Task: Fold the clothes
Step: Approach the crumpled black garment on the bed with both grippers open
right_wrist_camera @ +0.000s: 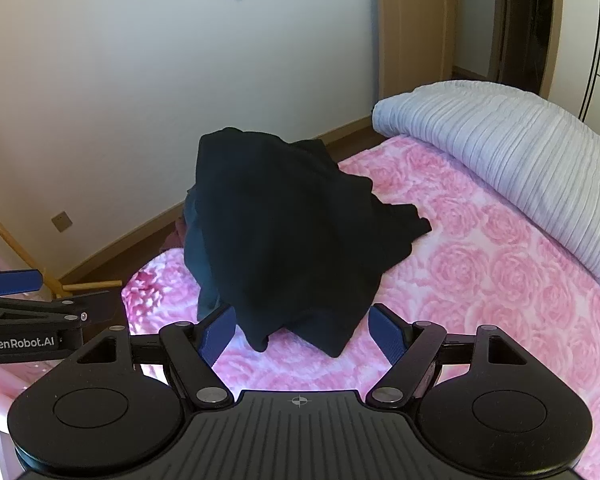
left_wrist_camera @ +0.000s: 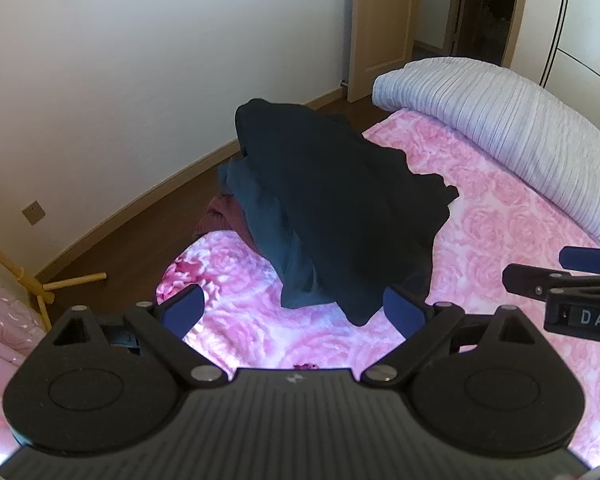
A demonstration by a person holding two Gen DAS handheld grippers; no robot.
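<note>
Both spread wide, empty: left gripper (left_wrist_camera: 294, 314), right gripper (right_wrist_camera: 300, 334). Black garment (right_wrist_camera: 284, 236) tops an unfolded heap over teal garment (left_wrist_camera: 276, 232) on pink bed (right_wrist_camera: 480, 264). We pinch only black's near hem, 1 layer.

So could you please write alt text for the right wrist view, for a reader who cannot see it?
A heap of dark clothes sits on a pink rose-patterned bedspread, just beyond the open, empty right hand-held gripper. A rolled grey quilt lies to the right; the left hand-held gripper enters at the left edge.
</note>
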